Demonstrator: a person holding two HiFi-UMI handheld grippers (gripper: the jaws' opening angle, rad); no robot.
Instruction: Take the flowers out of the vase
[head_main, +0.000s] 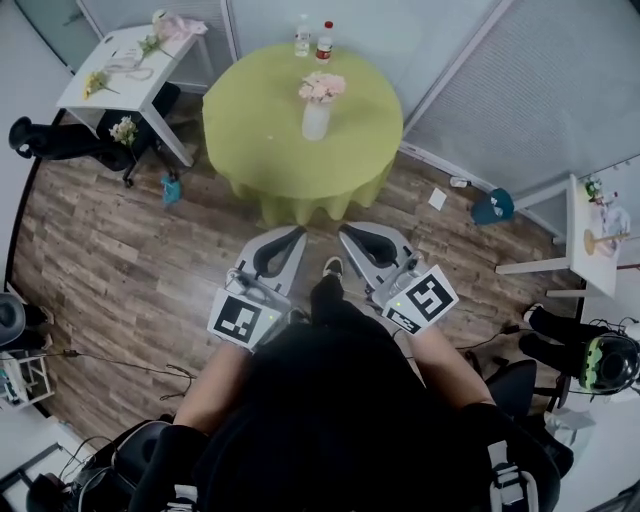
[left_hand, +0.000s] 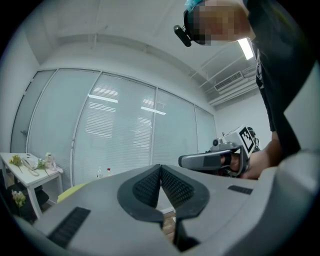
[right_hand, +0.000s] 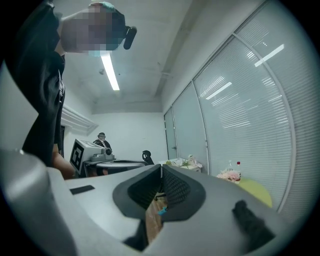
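Observation:
Pink flowers (head_main: 321, 87) stand in a white vase (head_main: 316, 122) on a round table with a yellow-green cloth (head_main: 260, 140). Both grippers are held side by side over the wood floor, short of the table's near edge. My left gripper (head_main: 296, 236) is shut with nothing in it, its pads meeting at the tip (left_hand: 160, 168). My right gripper (head_main: 349, 236) is also shut and empty (right_hand: 161, 168). In the right gripper view the flowers (right_hand: 229, 175) show far off to the right, above the table (right_hand: 257, 192).
Two bottles (head_main: 312, 38) stand at the table's far edge. A white side table (head_main: 100, 85) with loose flowers is at the back left, an office chair (head_main: 60, 140) beside it. Another white table (head_main: 580, 250) and a seated person (head_main: 600, 360) are at the right.

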